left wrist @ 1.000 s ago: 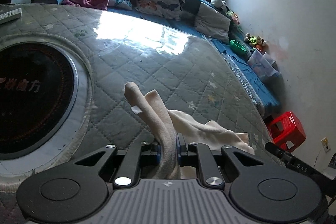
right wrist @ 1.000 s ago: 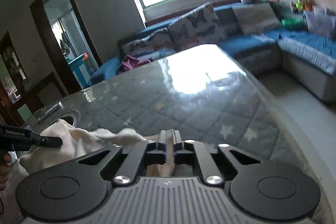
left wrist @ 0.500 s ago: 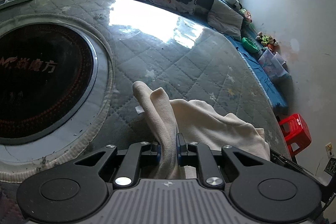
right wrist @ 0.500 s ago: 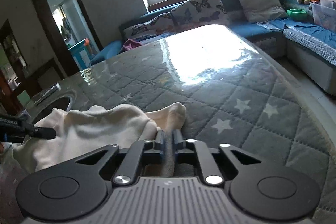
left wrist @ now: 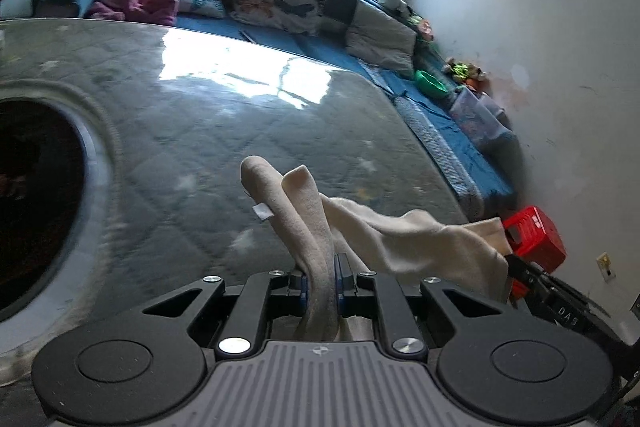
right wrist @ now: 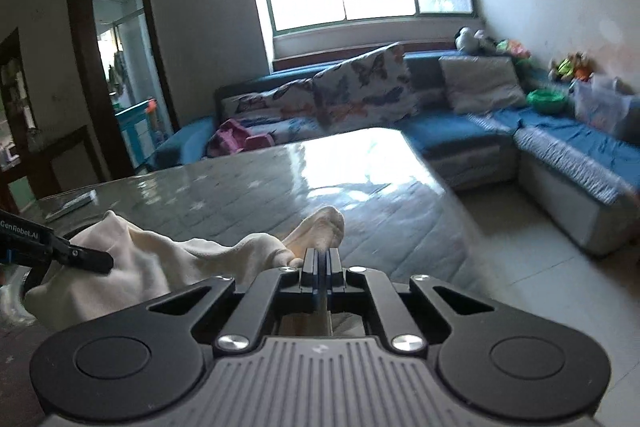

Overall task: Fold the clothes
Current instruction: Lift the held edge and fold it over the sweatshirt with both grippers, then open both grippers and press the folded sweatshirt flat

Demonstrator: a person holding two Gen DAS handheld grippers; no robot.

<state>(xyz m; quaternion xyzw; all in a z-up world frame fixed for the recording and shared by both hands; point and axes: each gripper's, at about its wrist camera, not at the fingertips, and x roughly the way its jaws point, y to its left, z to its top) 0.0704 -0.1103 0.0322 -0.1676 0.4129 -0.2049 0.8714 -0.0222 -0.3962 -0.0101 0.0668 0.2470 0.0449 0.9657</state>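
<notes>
The left gripper (left wrist: 320,277) is clamped on a thick bunched fold of the cream garment (left wrist: 404,239), whose cloth rises out of the pads and flops forward, a small white label (left wrist: 262,211) showing on its near side. Pinching a gathered edge like this gives a firm hold on soft cloth that would otherwise slip. From that grip the garment runs rightward to the right gripper (right wrist: 321,265), whose jaws are pressed together; in the right wrist view the cloth passes just in front of and under them, and a thin layer appears to be pinched there, though blur makes this uncertain. In that same view the tip of the left gripper pokes into the garment's far end.

With both ends taken up, the garment hangs slack between the two grippers just above the quilted table cover (left wrist: 224,131), likely so it can be stretched and laid flat before folding. Beside the garment, on the left gripper's side, sits a dark round inset (left wrist: 36,203) in the cover. Beyond the cover's far edge stands a blue sofa (right wrist: 452,131) with butterfly cushions (right wrist: 360,87), and a red stool (left wrist: 536,243) lies off its right edge.
</notes>
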